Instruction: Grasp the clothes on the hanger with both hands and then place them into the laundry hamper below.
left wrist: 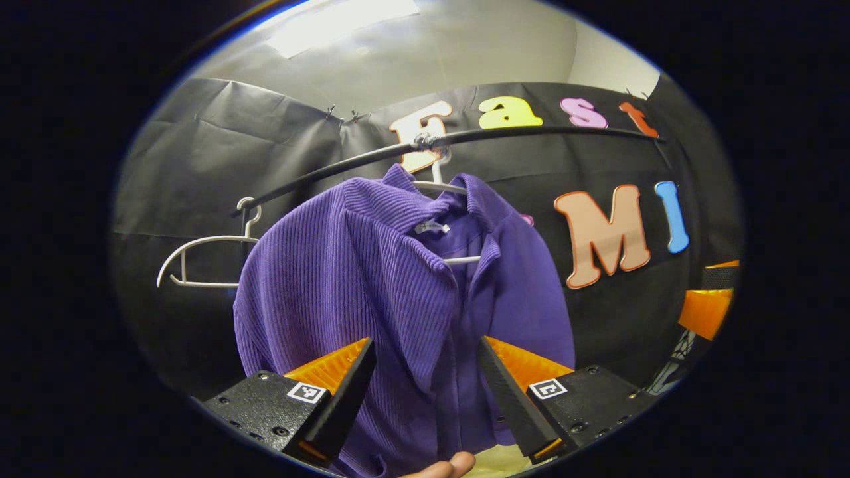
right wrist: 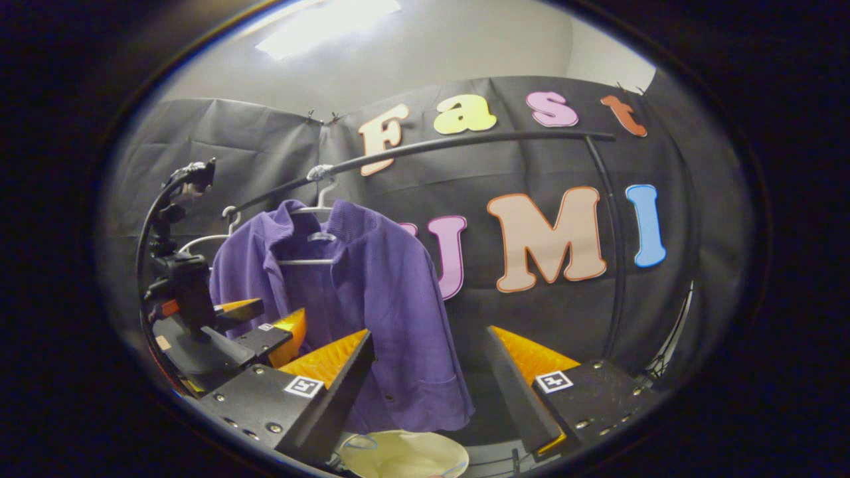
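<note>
A purple ribbed shirt (left wrist: 372,279) hangs on a white hanger (left wrist: 443,187) from the black rail (left wrist: 531,133). My left gripper (left wrist: 425,342) is open just in front of the shirt's lower front, and cloth shows between its fingers without being pinched. In the right gripper view the same shirt (right wrist: 372,292) hangs left of centre. My right gripper (right wrist: 430,332) is open and farther back, near the shirt's right hem. The left gripper (right wrist: 265,318) appears there at the shirt's left side. A pale hamper rim (right wrist: 405,455) sits below the shirt.
An empty white hanger (left wrist: 199,259) hangs left of the shirt on the same rail. The rack's black upright (right wrist: 617,265) stands to the right. A fingertip (left wrist: 445,467) shows at the bottom edge. The right gripper (left wrist: 707,309) is at the far right.
</note>
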The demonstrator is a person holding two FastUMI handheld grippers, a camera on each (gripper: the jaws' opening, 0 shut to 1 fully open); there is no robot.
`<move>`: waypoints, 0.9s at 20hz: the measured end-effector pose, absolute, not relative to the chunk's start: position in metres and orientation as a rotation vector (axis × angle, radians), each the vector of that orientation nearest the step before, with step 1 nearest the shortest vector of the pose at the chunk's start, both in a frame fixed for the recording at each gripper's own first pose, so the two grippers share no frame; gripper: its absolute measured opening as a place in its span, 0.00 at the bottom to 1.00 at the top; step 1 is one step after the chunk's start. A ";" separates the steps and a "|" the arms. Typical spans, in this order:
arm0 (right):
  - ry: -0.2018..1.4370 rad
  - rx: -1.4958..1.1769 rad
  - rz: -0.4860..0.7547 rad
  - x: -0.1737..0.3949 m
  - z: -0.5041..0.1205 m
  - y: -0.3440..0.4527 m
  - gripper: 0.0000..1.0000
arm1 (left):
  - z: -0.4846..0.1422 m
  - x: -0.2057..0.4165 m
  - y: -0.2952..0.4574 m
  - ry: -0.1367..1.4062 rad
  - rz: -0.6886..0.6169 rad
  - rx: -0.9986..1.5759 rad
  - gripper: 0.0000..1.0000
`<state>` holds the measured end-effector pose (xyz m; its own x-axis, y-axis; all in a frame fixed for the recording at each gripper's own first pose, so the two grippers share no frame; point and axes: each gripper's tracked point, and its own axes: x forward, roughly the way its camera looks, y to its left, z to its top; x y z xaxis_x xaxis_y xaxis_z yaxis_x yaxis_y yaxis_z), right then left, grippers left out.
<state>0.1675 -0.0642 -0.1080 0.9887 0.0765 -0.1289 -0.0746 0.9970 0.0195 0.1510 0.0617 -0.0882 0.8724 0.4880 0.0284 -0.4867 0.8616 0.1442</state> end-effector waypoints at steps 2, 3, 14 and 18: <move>0.127 0.009 0.097 0.182 -0.115 -0.058 1.00 | -0.083 0.157 0.073 -0.008 0.549 0.131 0.92; 0.131 0.001 0.113 0.190 -0.119 -0.052 1.00 | -0.080 0.159 0.076 -0.012 0.552 0.120 0.91; 0.105 -0.027 0.223 0.285 -0.131 0.067 1.00 | -0.073 0.155 0.108 0.033 0.440 0.009 0.04; 0.101 0.033 0.231 0.317 -0.125 0.087 0.96 | -0.068 0.145 0.108 0.033 0.377 -0.019 0.00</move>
<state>0.3166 0.0875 -0.1253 0.9683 0.2306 -0.0962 -0.2272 0.9728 0.0447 0.1446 0.1076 -0.0682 0.9294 0.3675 -0.0358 -0.3681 0.9297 -0.0122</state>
